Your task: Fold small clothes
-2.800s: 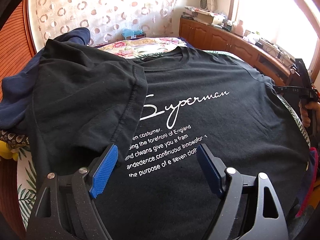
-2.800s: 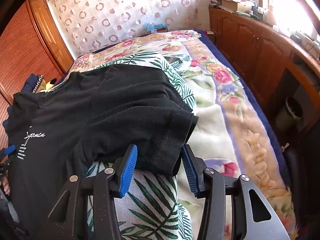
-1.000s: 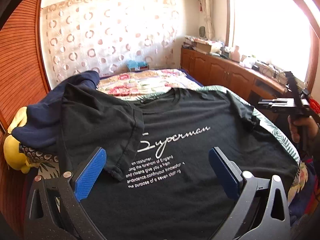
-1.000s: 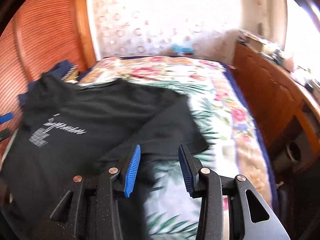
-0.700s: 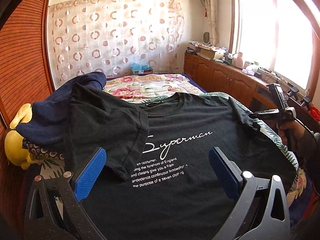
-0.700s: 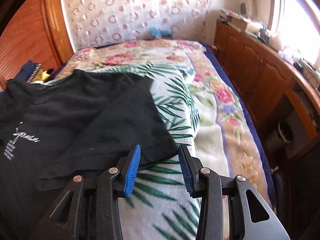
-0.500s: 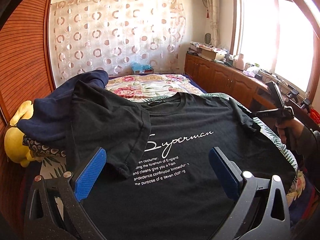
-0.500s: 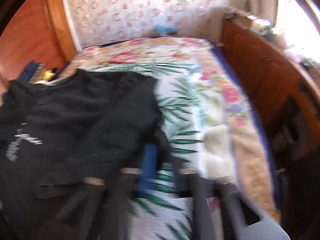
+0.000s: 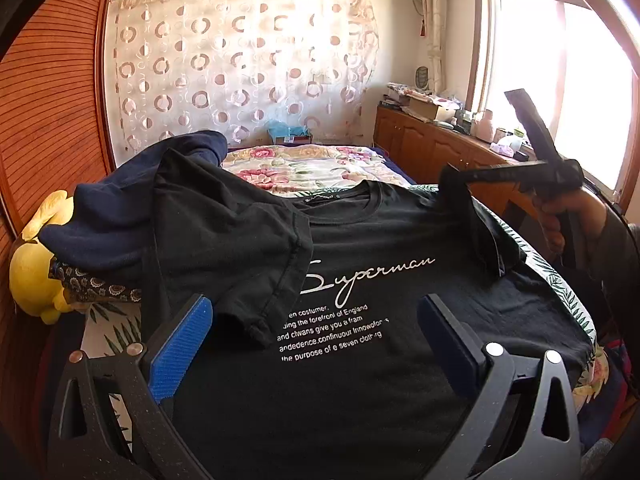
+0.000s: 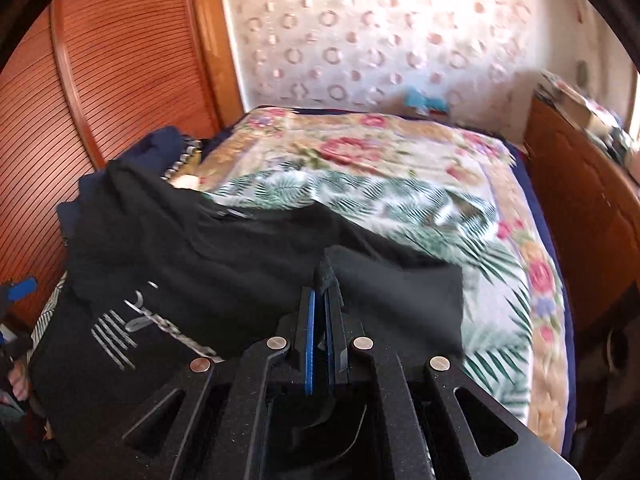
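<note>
Black T-shirt sleeve edge pinched in right tongs.

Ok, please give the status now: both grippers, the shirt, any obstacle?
Right gripper shut on sleeve, lifted. Left gripper open above black T-shirt. Other sleeve already folded in. No obstacle.

I see the black T-shirt is soft matt cloth, with white printed letters that look a little glossy. The bed cover is a woven cloth with a flower and leaf print, not shiny. My left gripper has a rough, grainy black plastic body, ribbed blue pads and shiny round metal screws. The wardrobe door is ribbed wood with a warm, half-gloss finish. The curtain is thin cloth.
</note>
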